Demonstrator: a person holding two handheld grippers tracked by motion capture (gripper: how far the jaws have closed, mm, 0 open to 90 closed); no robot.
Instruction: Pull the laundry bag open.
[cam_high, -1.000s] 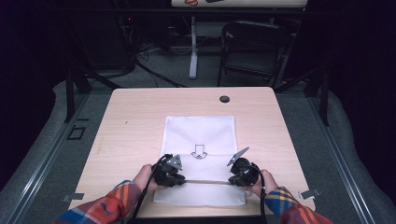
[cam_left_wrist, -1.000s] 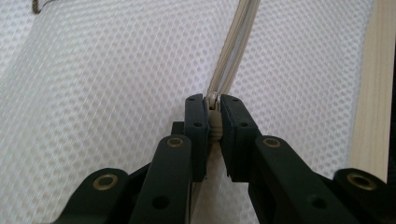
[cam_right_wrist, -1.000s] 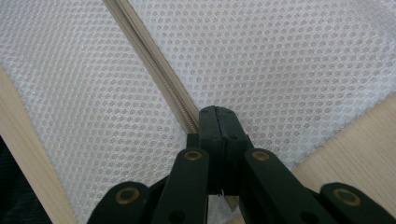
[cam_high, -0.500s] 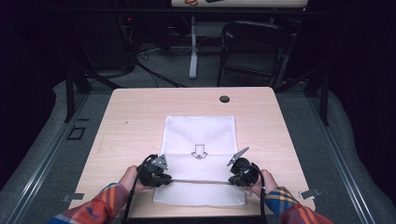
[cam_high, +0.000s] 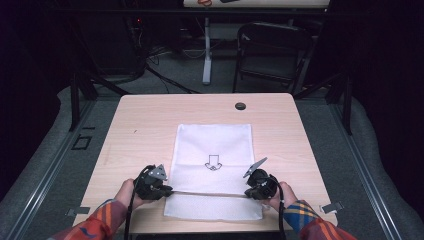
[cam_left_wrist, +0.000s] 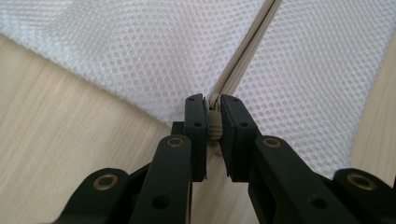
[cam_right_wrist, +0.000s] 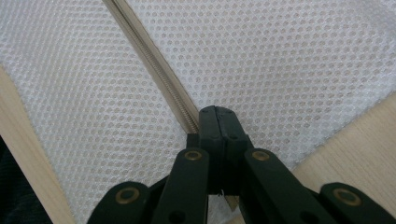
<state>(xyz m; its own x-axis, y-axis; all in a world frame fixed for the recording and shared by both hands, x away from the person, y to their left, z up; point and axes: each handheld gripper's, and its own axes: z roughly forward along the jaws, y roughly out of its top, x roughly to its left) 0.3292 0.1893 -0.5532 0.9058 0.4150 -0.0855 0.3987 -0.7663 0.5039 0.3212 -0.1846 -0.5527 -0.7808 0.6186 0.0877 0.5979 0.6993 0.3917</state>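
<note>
Both forearms wear plaid sleeves (cam_high: 102, 222) — orange, red and blue checks. The left gripper (cam_left_wrist: 213, 122) and right gripper (cam_right_wrist: 218, 122) are black, with linked arms pinned by brass-coloured rivets, each topped by a grey three-cornered plate (cam_high: 159, 172) — black cables (cam_high: 128, 220) trail back.

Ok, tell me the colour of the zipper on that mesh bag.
Beige zipper on the white mesh bag, clearest in the right gripper view.

Ahead of your jaws: the white mesh bag (cam_high: 212, 150) lies flat on the table (cam_high: 145, 120), low obstacle. Beyond it, a small black disc (cam_high: 240, 106) sits near the far edge. Outboard of each gripper you have bare wood to pass over. Between your jaws: the zipper (cam_left_wrist: 243, 51) line only.
</note>
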